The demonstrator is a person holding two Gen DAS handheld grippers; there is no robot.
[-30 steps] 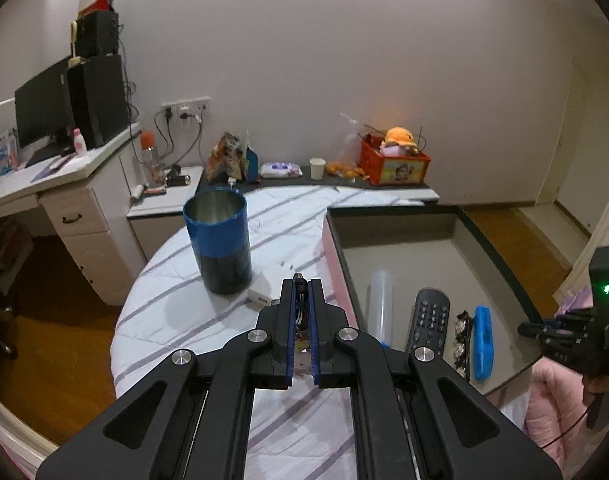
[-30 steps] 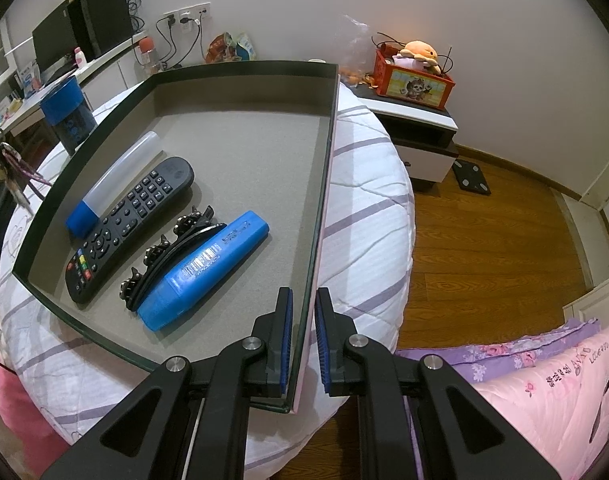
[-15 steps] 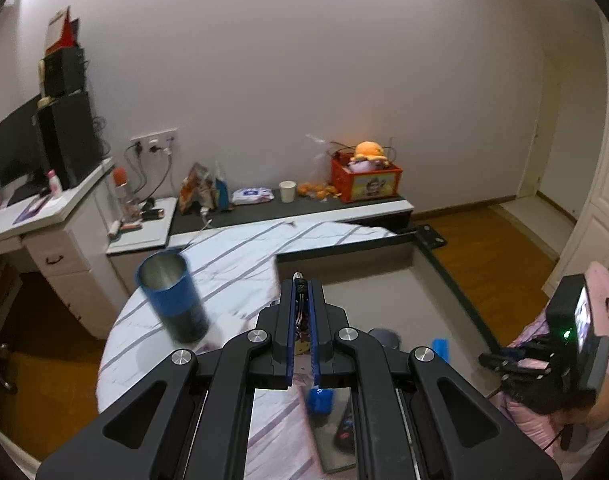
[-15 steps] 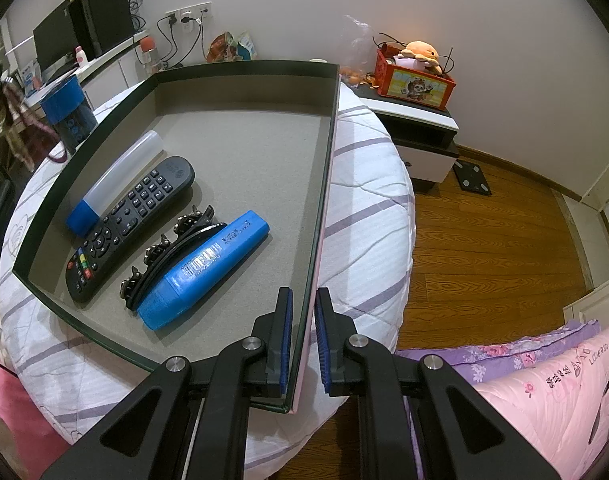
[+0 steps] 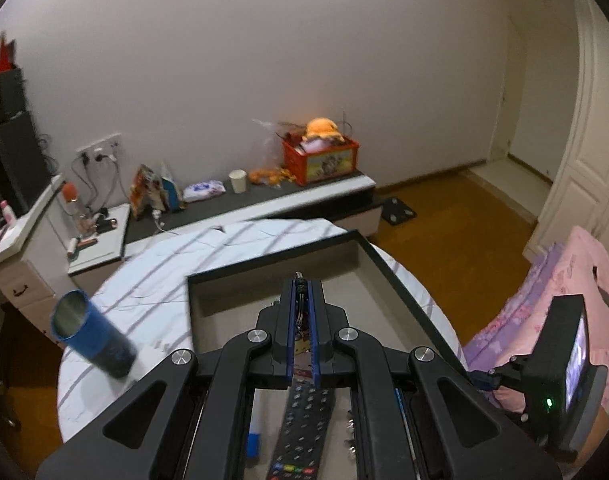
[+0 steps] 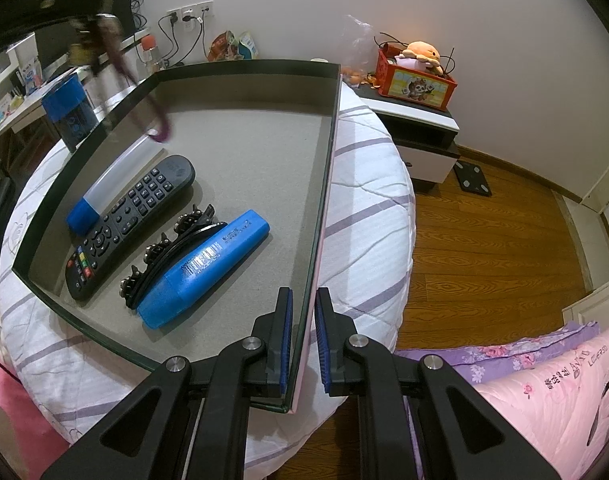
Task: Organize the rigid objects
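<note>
A grey tray [image 6: 232, 76] lies on the round striped table. In it lie a clear tube with a blue cap [image 6: 104, 188], a black remote [image 6: 132, 224], a black hair clip [image 6: 172, 252] and a blue marker [image 6: 204, 268]. My right gripper [image 6: 303, 300] is shut on the tray's right wall [image 6: 324, 200]. My left gripper [image 5: 301, 292] is shut on a small keychain [image 5: 300, 320] with a purple strap and hangs above the tray [image 5: 272, 268], over the remote [image 5: 304, 428]. The strap [image 6: 144, 108] dangles above the tube in the right wrist view.
A blue cylindrical cup [image 5: 90, 336] stands on the table left of the tray, also in the right wrist view [image 6: 70, 112]. A low cabinet with a red toy box [image 5: 320, 156] is behind. A desk [image 5: 8, 232] is at left, pink bedding [image 6: 544, 380] at right.
My left gripper has risen and moved right from beside the blue cup to above the tray, carrying the keychain. My right gripper has not moved.
</note>
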